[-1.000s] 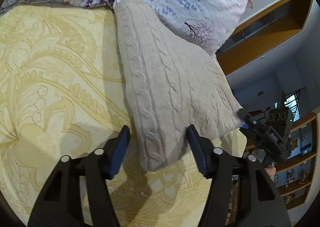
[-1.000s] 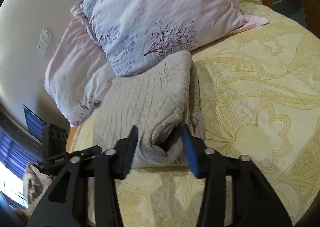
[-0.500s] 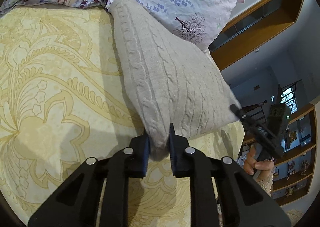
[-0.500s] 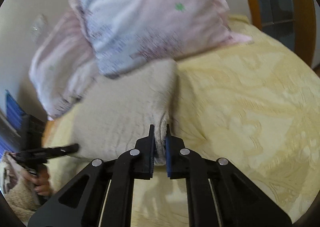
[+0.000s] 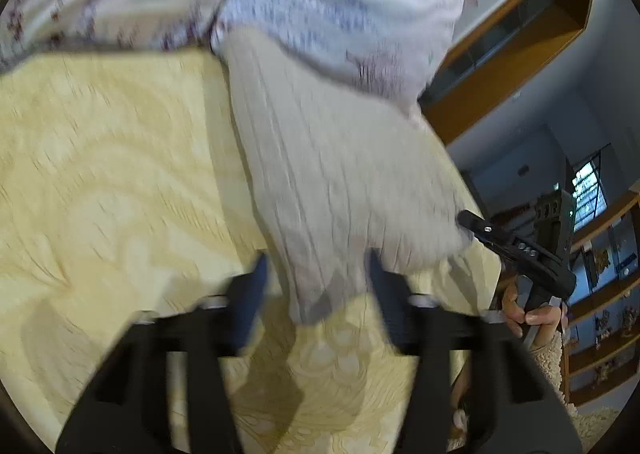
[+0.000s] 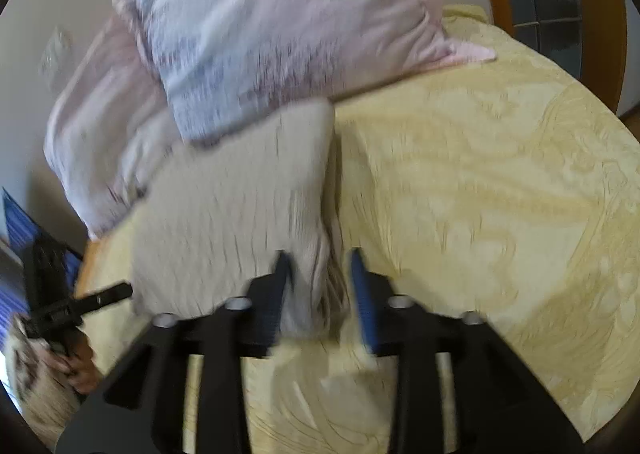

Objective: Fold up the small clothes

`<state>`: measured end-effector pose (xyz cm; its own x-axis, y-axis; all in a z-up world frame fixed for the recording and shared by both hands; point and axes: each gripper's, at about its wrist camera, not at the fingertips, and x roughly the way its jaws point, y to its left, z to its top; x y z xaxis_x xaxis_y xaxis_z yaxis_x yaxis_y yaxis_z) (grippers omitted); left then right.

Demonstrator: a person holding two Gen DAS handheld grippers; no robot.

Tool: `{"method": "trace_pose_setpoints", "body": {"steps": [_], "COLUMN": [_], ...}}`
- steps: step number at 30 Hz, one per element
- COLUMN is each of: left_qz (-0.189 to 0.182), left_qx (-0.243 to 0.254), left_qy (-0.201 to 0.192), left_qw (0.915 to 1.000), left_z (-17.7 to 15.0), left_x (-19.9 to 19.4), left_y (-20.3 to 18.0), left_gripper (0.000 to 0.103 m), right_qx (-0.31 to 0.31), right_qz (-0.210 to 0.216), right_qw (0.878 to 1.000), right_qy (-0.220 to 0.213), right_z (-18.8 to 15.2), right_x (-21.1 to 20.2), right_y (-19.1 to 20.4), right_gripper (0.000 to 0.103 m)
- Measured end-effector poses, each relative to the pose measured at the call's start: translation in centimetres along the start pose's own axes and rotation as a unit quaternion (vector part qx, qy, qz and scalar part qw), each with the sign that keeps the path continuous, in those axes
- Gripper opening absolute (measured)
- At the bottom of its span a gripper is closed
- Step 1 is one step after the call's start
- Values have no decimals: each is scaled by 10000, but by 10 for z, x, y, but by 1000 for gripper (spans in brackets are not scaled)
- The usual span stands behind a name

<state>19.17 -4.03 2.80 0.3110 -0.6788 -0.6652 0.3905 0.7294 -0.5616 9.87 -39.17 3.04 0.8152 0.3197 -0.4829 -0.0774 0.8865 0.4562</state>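
A folded cream cable-knit sweater [image 5: 332, 182] lies on the yellow patterned bedspread [image 5: 100, 174], its far end against the pillows. My left gripper [image 5: 318, 278] is open, and the sweater's near corner lies between its spread jaws. In the right wrist view the sweater [image 6: 236, 214] shows again, and my right gripper [image 6: 320, 278] is open with the sweater's folded edge between its jaws. Both views are motion-blurred. The right gripper also shows at the sweater's other corner in the left wrist view [image 5: 516, 250].
Floral pink-and-lilac pillows [image 5: 340, 2] lean at the head of the bed, also in the right wrist view [image 6: 280, 34]. Wooden shelving [image 5: 520, 50] stands past the bed's right edge. A wooden frame with dark panes [image 6: 560, 6] stands at the far right.
Both grippers were shut on the sweater's corners half a second ago. Now both have opened and let go, and the sweater rests on the bed.
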Motion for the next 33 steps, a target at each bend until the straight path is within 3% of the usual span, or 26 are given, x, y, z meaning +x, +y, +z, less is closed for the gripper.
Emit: {"method": "trace_pose_setpoints", "body": {"steps": [2, 4, 7, 10, 17, 19, 21, 22, 25, 29, 30, 33], "left_qz": [-35, 13, 156, 13, 117, 48, -69, -177, -161, 24, 248, 710], "left_qx": [-108, -297, -543, -975, -1436, -1456, -1520, -1563, -1364, -1055, -928, -694], "left_qy": [-178, -236, -197, -132, -152, -132, -106, -92, -238, -575, -605, -558], "left_qw": [9998, 9993, 9982, 9951, 9895, 9892, 9883, 9875, 9902, 9928, 9935, 9935], "left_z": [13, 33, 62, 92, 130, 135, 137, 137, 137, 136, 137, 137], "left_x": [-7, -5, 9, 29, 62, 70, 75, 77, 74, 63, 64, 75], "left_y": [4, 11, 22, 35, 58, 61, 64, 66, 63, 51, 47, 37], "left_gripper": [72, 76, 77, 77, 75, 65, 41, 23, 9, 7, 7, 7], "right_qx": [262, 518, 793, 1200, 1417, 1421, 1256, 1157, 713, 284, 195, 329], "right_qz": [278, 494, 490, 554, 494, 548, 600, 619, 715, 870, 666, 58], "right_qw": [9992, 9973, 9956, 9905, 9858, 9851, 9874, 9889, 9945, 9946, 9963, 9994], "right_qy": [-121, -135, 5, 371, 752, 796, 753, 703, 292, -499, -505, 12], "right_z": [19, 41, 72, 96, 112, 113, 111, 112, 116, 121, 121, 116], "right_x": [-2, 7, 34, 69, 117, 123, 125, 124, 105, 67, 69, 102], "right_y": [-3, -4, -8, -16, -20, -20, -14, -12, 1, 12, 11, -1], "right_gripper": [51, 52, 52, 52, 51, 46, 23, 11, 10, 9, 9, 9]}}
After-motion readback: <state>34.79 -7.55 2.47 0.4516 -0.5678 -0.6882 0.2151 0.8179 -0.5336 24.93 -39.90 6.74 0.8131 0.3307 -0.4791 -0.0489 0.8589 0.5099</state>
